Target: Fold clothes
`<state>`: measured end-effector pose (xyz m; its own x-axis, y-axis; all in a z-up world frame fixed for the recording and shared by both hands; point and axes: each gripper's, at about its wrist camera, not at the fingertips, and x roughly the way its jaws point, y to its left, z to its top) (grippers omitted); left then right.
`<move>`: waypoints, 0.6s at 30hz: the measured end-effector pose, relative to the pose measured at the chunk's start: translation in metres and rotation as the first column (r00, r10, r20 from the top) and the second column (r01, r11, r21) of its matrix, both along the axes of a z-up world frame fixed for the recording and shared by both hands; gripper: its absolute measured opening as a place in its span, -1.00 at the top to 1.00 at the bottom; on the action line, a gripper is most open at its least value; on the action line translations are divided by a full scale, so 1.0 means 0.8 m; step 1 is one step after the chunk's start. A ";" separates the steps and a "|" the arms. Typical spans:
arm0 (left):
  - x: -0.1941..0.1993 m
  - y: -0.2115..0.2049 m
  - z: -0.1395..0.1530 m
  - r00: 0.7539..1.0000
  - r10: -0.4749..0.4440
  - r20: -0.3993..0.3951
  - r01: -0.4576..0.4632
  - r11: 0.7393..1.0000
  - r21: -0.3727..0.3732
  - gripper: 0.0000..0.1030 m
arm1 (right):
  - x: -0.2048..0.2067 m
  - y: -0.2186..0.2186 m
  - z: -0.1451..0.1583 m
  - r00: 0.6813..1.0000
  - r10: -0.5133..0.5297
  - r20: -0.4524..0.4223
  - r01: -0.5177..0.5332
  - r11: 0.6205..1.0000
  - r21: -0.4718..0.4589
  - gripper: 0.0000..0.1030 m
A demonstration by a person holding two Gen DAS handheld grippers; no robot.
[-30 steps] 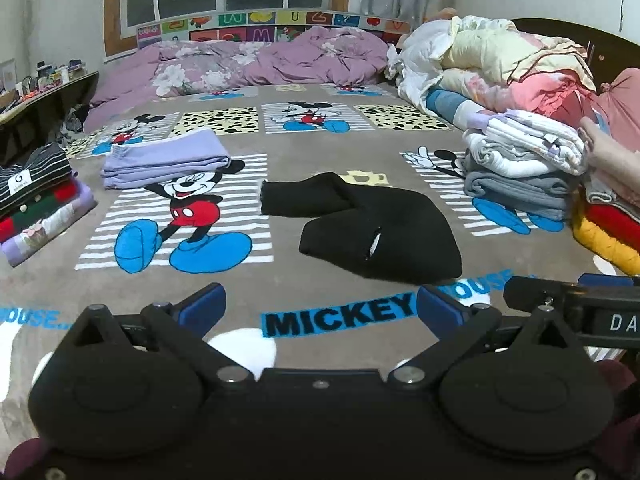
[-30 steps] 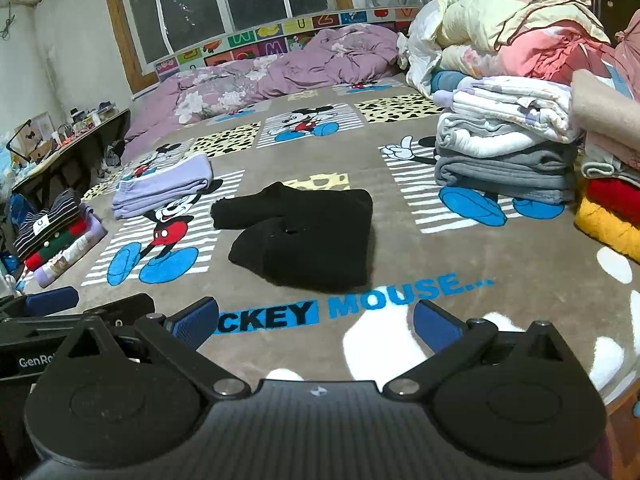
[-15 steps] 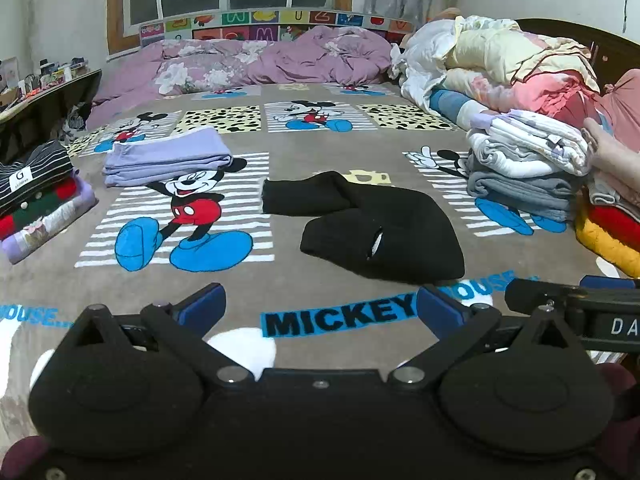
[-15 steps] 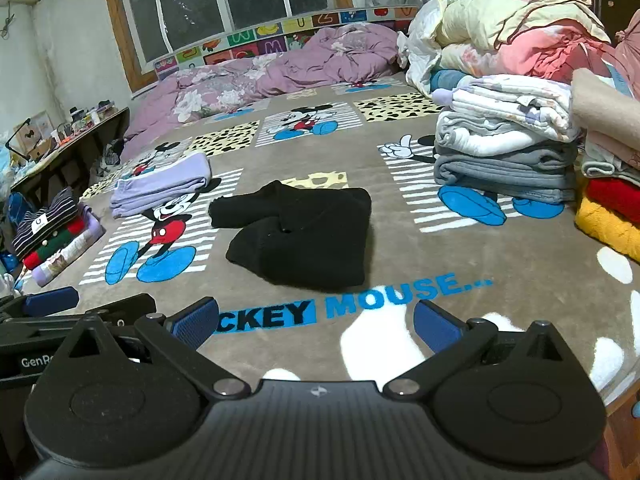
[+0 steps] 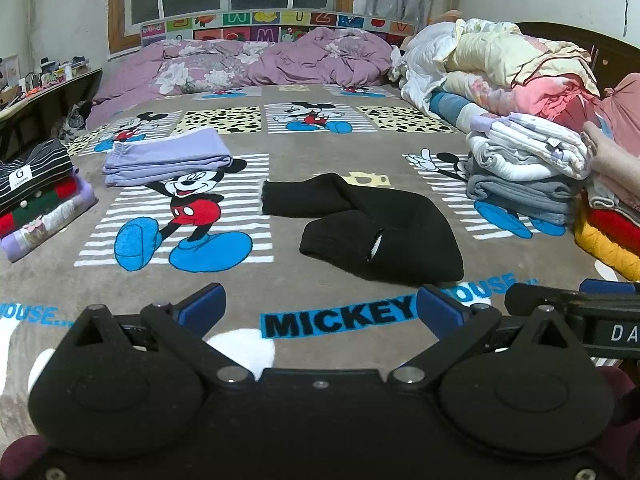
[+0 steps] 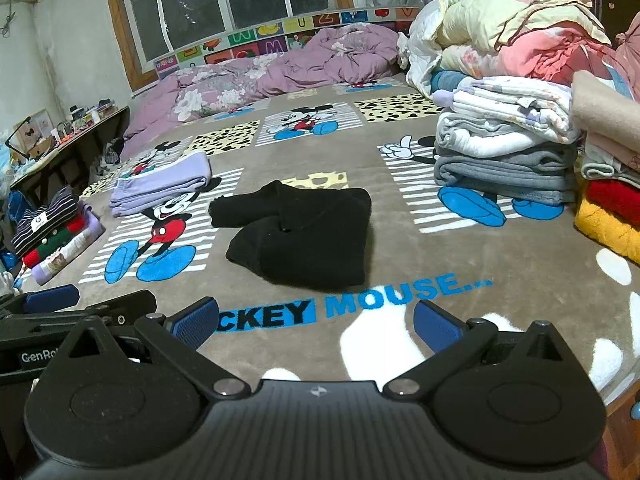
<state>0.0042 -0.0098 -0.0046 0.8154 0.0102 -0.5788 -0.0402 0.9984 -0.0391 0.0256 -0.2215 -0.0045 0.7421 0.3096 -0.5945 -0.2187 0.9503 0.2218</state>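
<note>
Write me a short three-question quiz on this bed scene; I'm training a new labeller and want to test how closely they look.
1. True or false: the black garment is held by the left hand-held gripper.
2. Multiple choice: what lies directly beyond Mickey's head in the left wrist view? A) a yellow quilt B) a folded lilac garment C) a red sweater
3. Fill in: the right hand-held gripper hangs over the blanket near the printed word "____".

Key
1. False: both grippers are open and empty, and the garment lies apart from them on the blanket.
2. B
3. MOUSE
</note>
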 end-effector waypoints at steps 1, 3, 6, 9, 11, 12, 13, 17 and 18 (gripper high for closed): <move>0.000 0.000 0.000 1.000 0.000 0.000 0.000 1.000 0.000 -1.00 | 0.000 0.000 0.000 1.000 0.000 0.000 0.000 1.000 0.000 -1.00; 0.000 0.000 0.000 1.000 -0.001 0.000 0.001 1.000 0.000 -1.00 | -0.001 -0.001 0.000 1.000 0.000 0.000 0.000 1.000 0.000 -1.00; 0.000 0.000 0.001 1.000 -0.002 0.001 0.002 1.000 -0.001 -1.00 | -0.002 0.001 0.000 1.000 0.000 0.003 0.000 1.000 -0.003 -1.00; -0.001 0.001 0.001 1.000 0.000 0.001 0.000 1.000 -0.002 -1.00 | -0.003 0.001 0.000 1.000 0.000 0.004 0.000 1.000 -0.004 -1.00; -0.002 0.001 0.002 1.000 -0.001 0.004 0.001 1.000 -0.003 -1.00 | -0.004 0.001 0.000 1.000 0.000 0.005 0.000 1.000 -0.004 -1.00; -0.002 0.001 0.002 1.000 -0.002 0.004 0.002 1.000 -0.003 -1.00 | -0.005 0.001 0.000 1.000 0.001 0.005 -0.001 1.000 -0.004 -1.00; -0.002 0.001 0.002 1.000 -0.002 0.005 0.002 1.000 -0.003 -1.00 | -0.005 0.001 0.000 1.000 0.001 0.005 -0.001 1.000 -0.004 -1.00; -0.002 0.001 0.002 1.000 -0.003 0.006 0.003 1.000 -0.003 -1.00 | -0.005 0.001 0.001 1.000 0.001 0.006 -0.001 1.000 -0.004 -1.00; -0.002 0.001 0.002 1.000 -0.003 0.006 0.003 1.000 -0.002 -1.00 | -0.006 0.001 0.001 1.000 0.002 0.007 -0.002 1.000 -0.004 -1.00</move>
<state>0.0029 -0.0094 -0.0031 0.8191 0.0066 -0.5736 -0.0370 0.9985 -0.0413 0.0210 -0.2210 -0.0033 0.7456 0.3085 -0.5907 -0.2217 0.9507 0.2166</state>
